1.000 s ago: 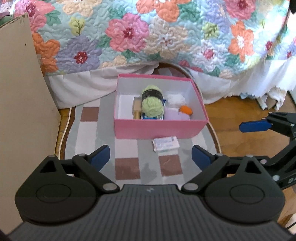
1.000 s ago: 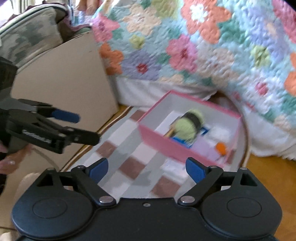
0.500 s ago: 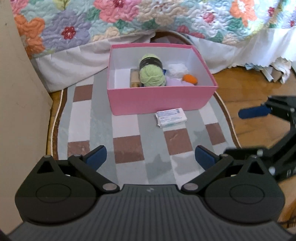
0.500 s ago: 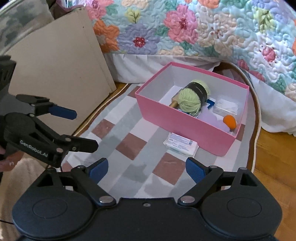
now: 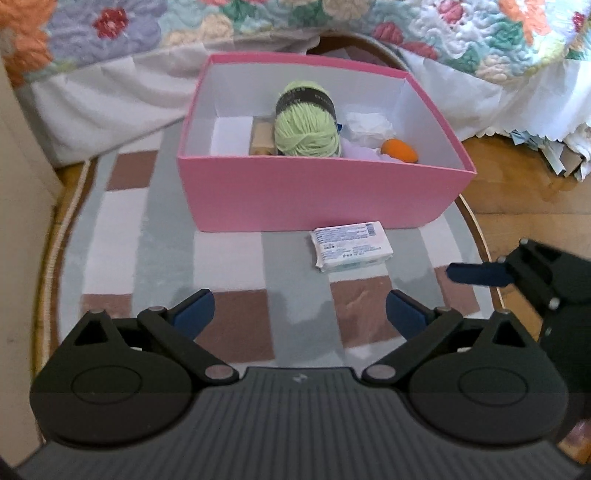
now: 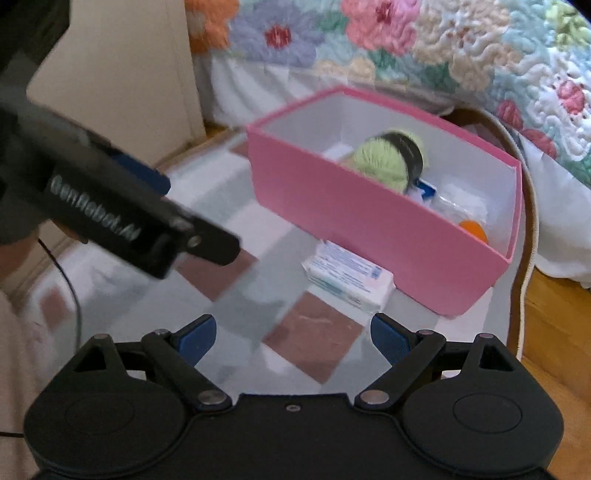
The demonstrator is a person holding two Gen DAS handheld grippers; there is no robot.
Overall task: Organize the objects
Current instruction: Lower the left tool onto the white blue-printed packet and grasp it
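A pink box stands on a checked rug. It holds a green yarn ball, an orange object, a white packet and a tan block. A white tissue pack lies on the rug just in front of the box; it also shows in the right wrist view. My left gripper is open and empty, short of the pack. My right gripper is open and empty, just before the pack; its blue fingertip shows at the right of the left wrist view.
A flowered quilt with a white bed skirt hangs behind the box. A beige board stands at the left. Bare wooden floor lies to the right of the rug. The left gripper's body crosses the right wrist view.
Both grippers have moved forward and down toward the rug, so the box and tissue pack look larger. Both stay open and empty.
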